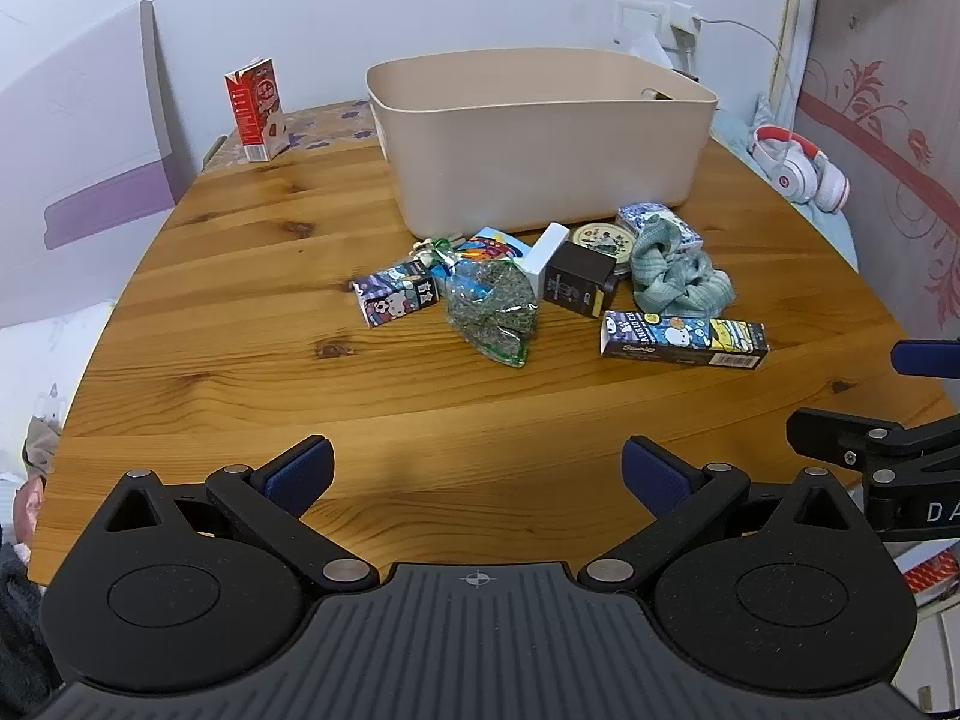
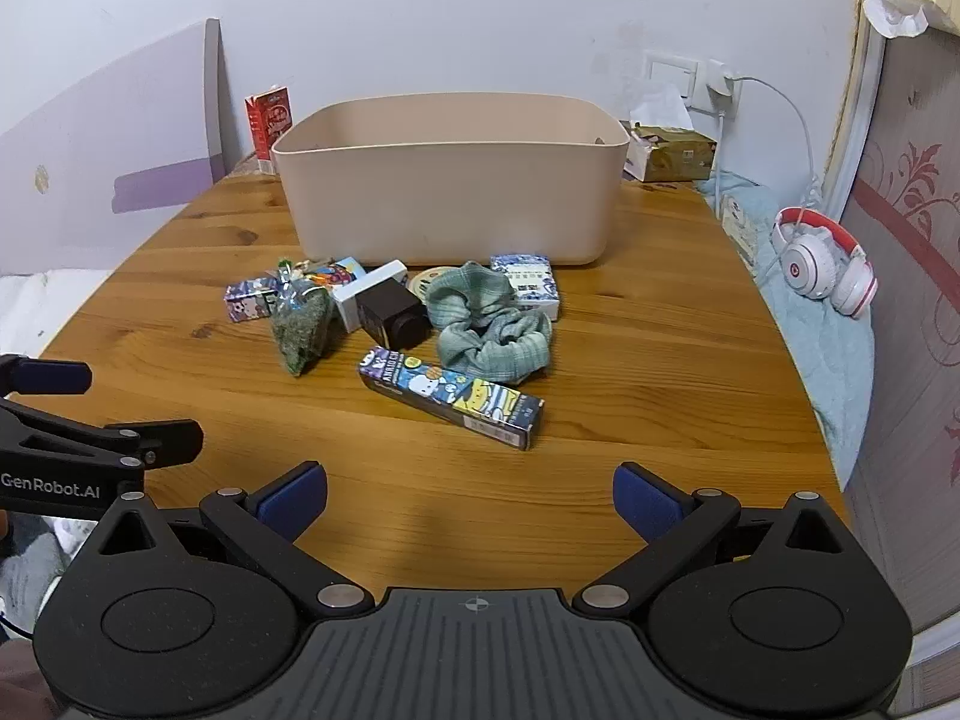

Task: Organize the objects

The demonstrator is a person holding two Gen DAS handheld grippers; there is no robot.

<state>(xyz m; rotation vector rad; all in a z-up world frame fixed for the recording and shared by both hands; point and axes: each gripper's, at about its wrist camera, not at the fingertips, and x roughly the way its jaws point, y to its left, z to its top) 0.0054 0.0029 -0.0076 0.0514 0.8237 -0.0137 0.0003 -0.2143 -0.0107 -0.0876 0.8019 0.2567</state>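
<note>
A beige bin (image 1: 540, 138) (image 2: 450, 192) stands at the back of the wooden table (image 1: 240, 312) (image 2: 660, 360). In front of it lies a cluster: a long cartoon box (image 1: 684, 339) (image 2: 453, 399), a green scrunchie (image 1: 678, 273) (image 2: 492, 324), a bag of dried herbs (image 1: 492, 312) (image 2: 303, 333), a small cartoon box (image 1: 396, 299) (image 2: 252, 298), a black box (image 1: 579, 279) (image 2: 393, 315), a white box (image 1: 549, 255) (image 2: 369, 294), a round tin (image 1: 603, 240) and a blue patterned box (image 1: 657, 225) (image 2: 528, 282). My left gripper (image 1: 477, 474) and right gripper (image 2: 471, 498) are open and empty, over the table's near part.
A red carton (image 1: 258, 108) (image 2: 270, 129) stands at the back left. White and red headphones (image 1: 801, 171) (image 2: 825, 264) lie off the table's right edge. A tissue box (image 2: 672, 159) sits behind the bin. The right gripper's side shows at the left wrist view's right edge (image 1: 888, 450).
</note>
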